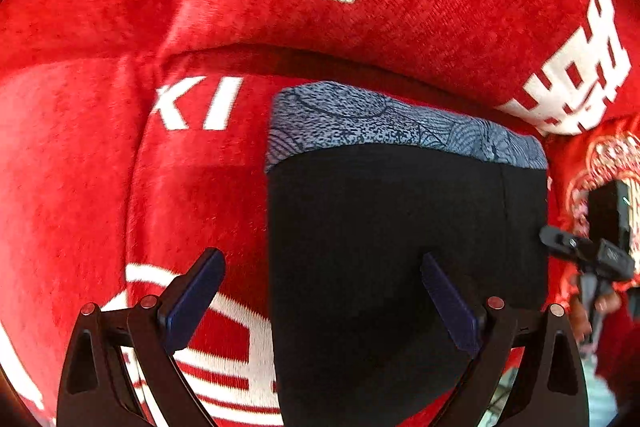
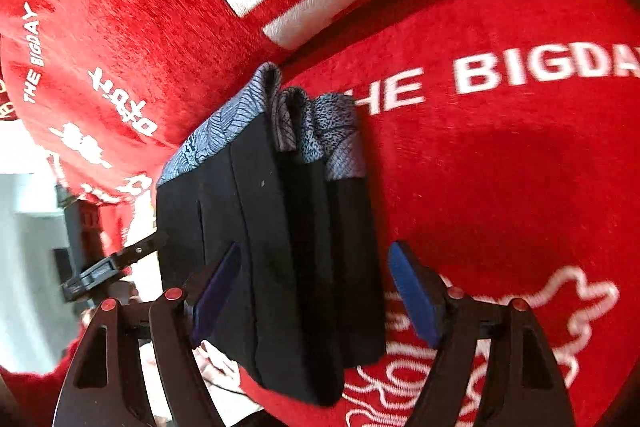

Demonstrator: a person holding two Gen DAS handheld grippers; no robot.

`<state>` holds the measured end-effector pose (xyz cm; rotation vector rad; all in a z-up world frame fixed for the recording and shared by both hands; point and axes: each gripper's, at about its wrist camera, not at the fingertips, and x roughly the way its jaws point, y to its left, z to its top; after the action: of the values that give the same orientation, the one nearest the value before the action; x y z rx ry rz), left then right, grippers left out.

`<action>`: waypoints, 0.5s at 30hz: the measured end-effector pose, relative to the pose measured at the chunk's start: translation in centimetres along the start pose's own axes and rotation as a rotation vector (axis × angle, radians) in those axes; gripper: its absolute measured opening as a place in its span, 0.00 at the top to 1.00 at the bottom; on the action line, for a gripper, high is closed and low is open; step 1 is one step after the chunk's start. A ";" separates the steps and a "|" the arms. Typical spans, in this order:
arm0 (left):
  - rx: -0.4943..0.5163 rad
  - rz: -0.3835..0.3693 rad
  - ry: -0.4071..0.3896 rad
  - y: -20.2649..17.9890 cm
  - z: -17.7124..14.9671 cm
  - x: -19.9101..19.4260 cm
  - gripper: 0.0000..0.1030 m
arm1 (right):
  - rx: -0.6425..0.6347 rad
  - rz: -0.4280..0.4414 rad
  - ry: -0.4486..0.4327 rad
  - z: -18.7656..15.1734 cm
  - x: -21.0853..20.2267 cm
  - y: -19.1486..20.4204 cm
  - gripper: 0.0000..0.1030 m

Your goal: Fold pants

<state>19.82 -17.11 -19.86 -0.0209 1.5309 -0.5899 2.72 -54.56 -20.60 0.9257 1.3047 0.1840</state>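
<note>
Apparently we had the pants (image 1: 400,247) folded on the red cover (image 1: 100,147); both jaws stood wide, empty; next, maybe a final tidy.

Folded pants (image 1: 404,227) on red sofa cushion (image 1: 192,187)

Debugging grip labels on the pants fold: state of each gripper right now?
Left gripper: open, holding nothing, over the folded pants' edge.
Right gripper: open, straddling the pants, pads not pressing.
</note>
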 end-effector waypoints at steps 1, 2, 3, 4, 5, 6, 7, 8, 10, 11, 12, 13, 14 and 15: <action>0.008 -0.013 0.004 0.1 0.1 0.3 0.05 | -0.007 0.025 0.021 0.2 0.6 -0.3 0.23; 0.021 -0.041 0.010 0.2 0.3 0.7 0.05 | -0.015 0.032 0.038 0.2 1.1 -0.6 0.23; 0.027 -0.055 0.013 0.2 0.4 0.9 0.05 | -0.021 0.039 0.050 0.3 1.5 -0.8 0.23; 0.036 -0.070 0.017 0.2 0.5 1.3 0.05 | -0.023 0.062 0.052 0.3 1.7 -0.9 0.23; 0.046 -0.084 0.022 -0.1 0.6 1.6 0.05 | -0.021 0.095 0.049 0.4 1.9 -1.1 0.23; 0.052 -0.095 0.024 -0.3 0.7 1.8 0.04 | -0.019 0.108 0.047 0.5 1.9 -1.2 0.23; 0.059 -0.102 0.025 -0.6 0.8 2.2 0.01 | -0.017 0.124 0.047 0.7 2.1 -1.2 0.23; 0.063 -0.102 0.025 -0.8 0.9 2.3 0.01 | -0.020 0.140 0.050 0.7 2.5 -1.2 0.23; 0.059 -0.113 0.030 -1.3 1.0 2.9 0.01 | -0.034 0.152 0.054 0.9 2.7 -1.2 0.23; 0.049 -0.113 0.027 -1.5 1.1 3.2 0.01 | -0.041 0.150 0.057 1.0 3.0 -1.0 0.23; 0.039 -0.111 0.025 -1.6 1.0 3.4 0.01 | -0.041 0.144 0.061 1.1 3.3 -0.9 0.23; 0.028 -0.106 0.019 -1.5 1.0 3.5 0.01 | -0.033 0.138 0.065 1.3 3.6 -0.6 0.23; 0.011 -0.100 0.011 -1.5 0.9 3.4 0.01 | -0.016 0.127 0.068 1.3 3.7 -0.4 0.25; 0.001 -0.099 -0.002 -1.6 0.7 3.3 0.03 | -0.007 0.113 0.070 1.4 3.6 -0.1 0.27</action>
<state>19.70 -20.00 -22.23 -0.0963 1.5341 -0.6692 4.99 -53.15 -23.35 0.9953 1.3160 0.3102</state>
